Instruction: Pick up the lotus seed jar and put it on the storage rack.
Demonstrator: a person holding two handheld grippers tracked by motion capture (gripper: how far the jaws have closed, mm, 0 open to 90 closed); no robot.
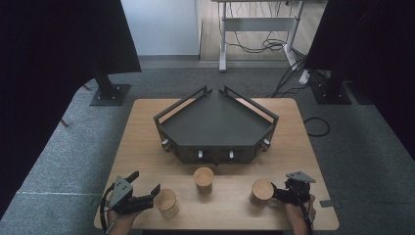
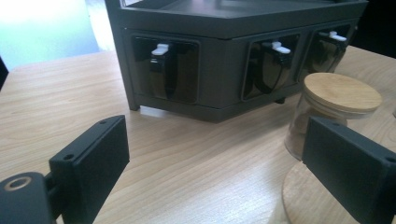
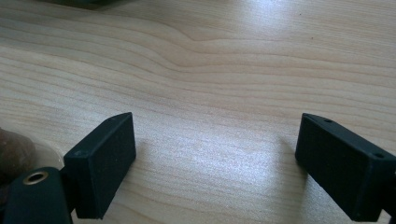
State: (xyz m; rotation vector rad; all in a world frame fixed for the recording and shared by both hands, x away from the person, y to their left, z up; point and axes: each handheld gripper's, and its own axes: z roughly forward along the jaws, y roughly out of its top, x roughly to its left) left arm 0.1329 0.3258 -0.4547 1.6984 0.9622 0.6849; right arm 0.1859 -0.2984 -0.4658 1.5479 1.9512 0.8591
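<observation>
So we've got a light wooden table [image 1: 147, 142] sitting on grey carpet, with a white wall and a desk frame with dangling cables along the top of the high view and dark curtains on both sides. Mid-table there's a dark angular tray [image 1: 215, 122] with little white-tipped latches across its front. Three wooden-lidded jars line the lower part of the frame: the left jar [image 1: 167, 202], the middle jar [image 1: 203, 179] and the right jar [image 1: 262, 191]. Our left gripper [image 1: 145, 185], bottom left, has its jaws spread wide and holds nothing, the left jar just beside one jaw. Our right gripper [image 1: 275, 191], bottom right, is also released, right up by the right jar, with bare wood between its jaws in its own view.
</observation>
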